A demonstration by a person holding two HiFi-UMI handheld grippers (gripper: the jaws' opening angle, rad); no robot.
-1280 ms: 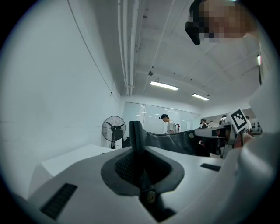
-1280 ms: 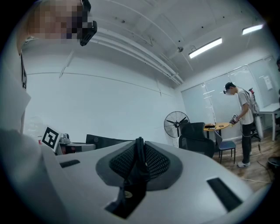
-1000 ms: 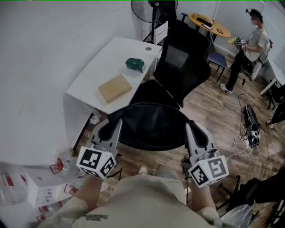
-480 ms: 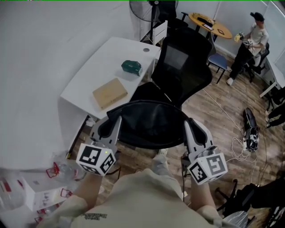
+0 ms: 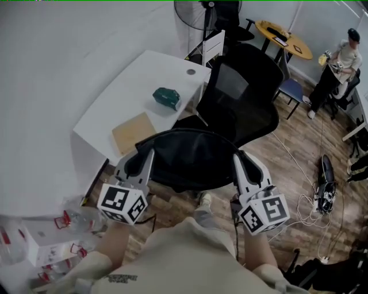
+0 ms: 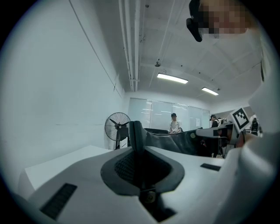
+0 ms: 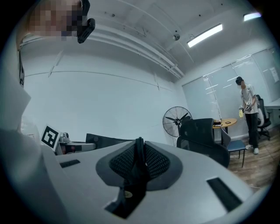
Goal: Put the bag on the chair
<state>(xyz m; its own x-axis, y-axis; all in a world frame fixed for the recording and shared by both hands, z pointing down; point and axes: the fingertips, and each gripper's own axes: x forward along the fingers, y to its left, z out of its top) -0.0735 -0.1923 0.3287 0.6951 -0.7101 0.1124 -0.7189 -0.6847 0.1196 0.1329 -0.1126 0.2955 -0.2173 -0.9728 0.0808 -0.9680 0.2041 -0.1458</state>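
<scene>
A black bag (image 5: pixel 192 161) hangs spread open between my two grippers, above the floor. My left gripper (image 5: pixel 141 158) is shut on the bag's left rim, and the dark fabric (image 6: pixel 166 142) runs off to the right from the pinched jaws in the left gripper view. My right gripper (image 5: pixel 244 165) is shut on the bag's right rim, a thin black edge (image 7: pixel 139 148) clamped between its pads. The black mesh office chair (image 5: pixel 241 97) stands just beyond the bag. Its seat is partly hidden behind the bag.
A white table (image 5: pixel 109 109) at the left holds a green object (image 5: pixel 167 97) and a brown flat box (image 5: pixel 133 131). A fan (image 5: pixel 198 8), a round yellow table (image 5: pixel 284 34) and a person (image 5: pixel 339 60) are at the back. Cables (image 5: pixel 313 201) lie on the wood floor; bottle packs (image 5: pixel 40 244) sit lower left.
Both grippers keep their hold on the bag. The view has swung a little: table and chair sit slightly differently, and the person in the background has drifted to the right.
</scene>
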